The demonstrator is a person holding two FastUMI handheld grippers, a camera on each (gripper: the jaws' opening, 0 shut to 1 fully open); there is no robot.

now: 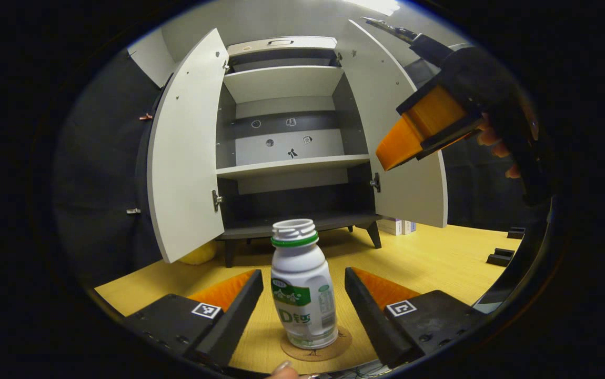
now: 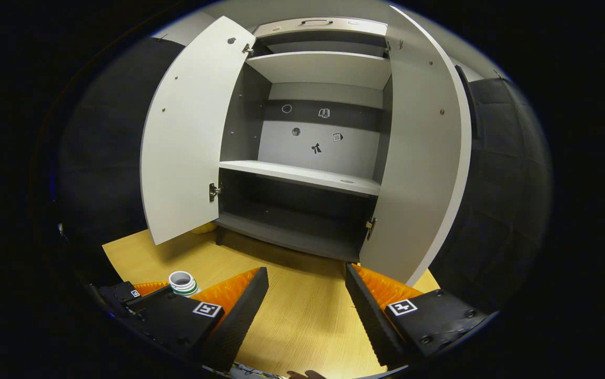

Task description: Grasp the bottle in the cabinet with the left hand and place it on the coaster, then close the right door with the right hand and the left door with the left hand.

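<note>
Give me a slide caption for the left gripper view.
Bottle on coaster, left gripper open, doors open.

The cabinet (image 2: 313, 137) stands with both doors swung wide, so its shelves lie open from the front. The left door (image 2: 187, 137) and right door (image 2: 423, 147) flank that opening like walls. Bare table (image 2: 302, 310) stretches before the right gripper (image 2: 305, 310). The bottle (image 1: 302, 287) stands upright on the coaster (image 1: 317, 347) between the left gripper's (image 1: 302, 310) spread fingers, with gaps either side

The bottle (image 1: 303, 287) label shows a large "D".
</note>
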